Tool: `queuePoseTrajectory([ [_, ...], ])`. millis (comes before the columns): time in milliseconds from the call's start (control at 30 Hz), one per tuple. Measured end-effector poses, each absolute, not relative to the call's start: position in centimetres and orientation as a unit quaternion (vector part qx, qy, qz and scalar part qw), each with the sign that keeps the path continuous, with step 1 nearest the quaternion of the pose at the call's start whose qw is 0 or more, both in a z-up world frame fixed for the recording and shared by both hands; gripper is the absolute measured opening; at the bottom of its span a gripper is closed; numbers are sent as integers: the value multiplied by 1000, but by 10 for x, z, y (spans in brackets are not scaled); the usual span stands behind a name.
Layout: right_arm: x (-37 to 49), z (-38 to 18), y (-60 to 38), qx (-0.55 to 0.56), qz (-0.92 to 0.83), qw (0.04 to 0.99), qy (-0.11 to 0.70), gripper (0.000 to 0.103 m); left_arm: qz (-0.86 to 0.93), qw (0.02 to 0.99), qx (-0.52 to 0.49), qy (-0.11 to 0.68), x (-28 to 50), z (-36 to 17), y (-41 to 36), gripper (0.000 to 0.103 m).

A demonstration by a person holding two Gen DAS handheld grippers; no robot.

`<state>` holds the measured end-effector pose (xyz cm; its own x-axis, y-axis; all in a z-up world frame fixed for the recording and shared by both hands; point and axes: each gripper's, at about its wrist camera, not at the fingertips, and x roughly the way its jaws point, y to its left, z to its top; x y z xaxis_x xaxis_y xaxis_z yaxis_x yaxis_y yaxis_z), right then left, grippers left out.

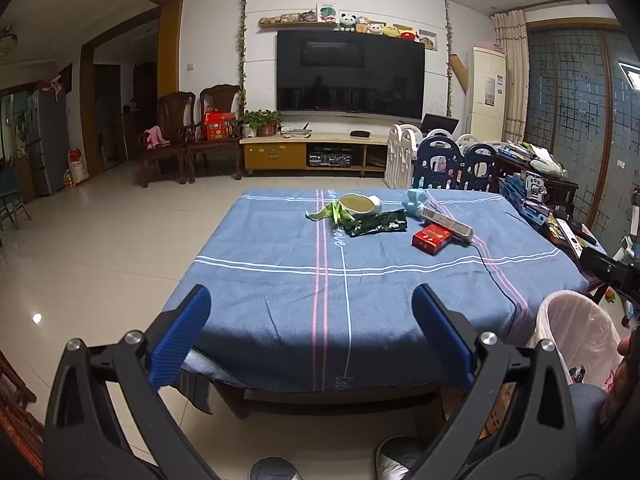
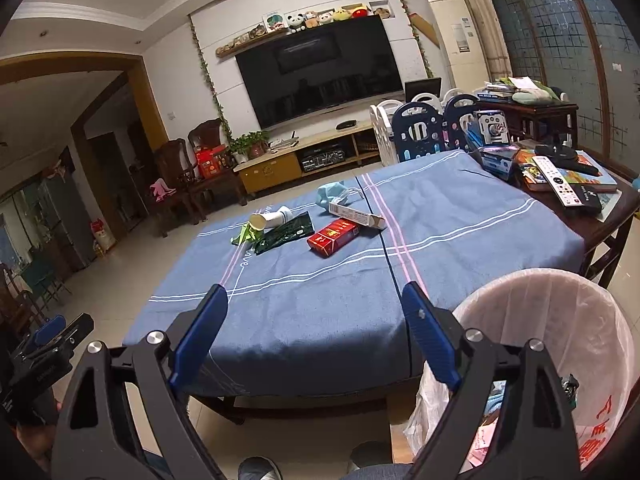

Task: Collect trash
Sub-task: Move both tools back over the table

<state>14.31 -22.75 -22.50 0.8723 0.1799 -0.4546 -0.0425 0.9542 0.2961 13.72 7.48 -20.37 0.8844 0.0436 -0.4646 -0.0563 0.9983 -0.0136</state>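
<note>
Both our grippers, left (image 1: 308, 336) and right (image 2: 312, 332), are spread wide and hold nothing; the trash, a red pack (image 2: 332, 237) and dark wrapper (image 2: 285, 234), lies mid-table, well beyond the fingertips

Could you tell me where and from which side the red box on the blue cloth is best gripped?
Grip the red box across its two long sides, near the middle, coming from above. It lies flat on the cloth, apart from the dark wrapper, so its narrow width should fit the open right tongs.

Matt woven tablecloth (image 1: 280, 280), glossy floor tiles (image 1: 100, 240)
</note>
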Motion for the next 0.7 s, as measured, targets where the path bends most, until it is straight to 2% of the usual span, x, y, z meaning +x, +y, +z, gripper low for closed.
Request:
queuePoseTrajectory([
  [700,141,-226,-227,141,58,956,249,87,24,969,-6,246,140,-209,71,100],
])
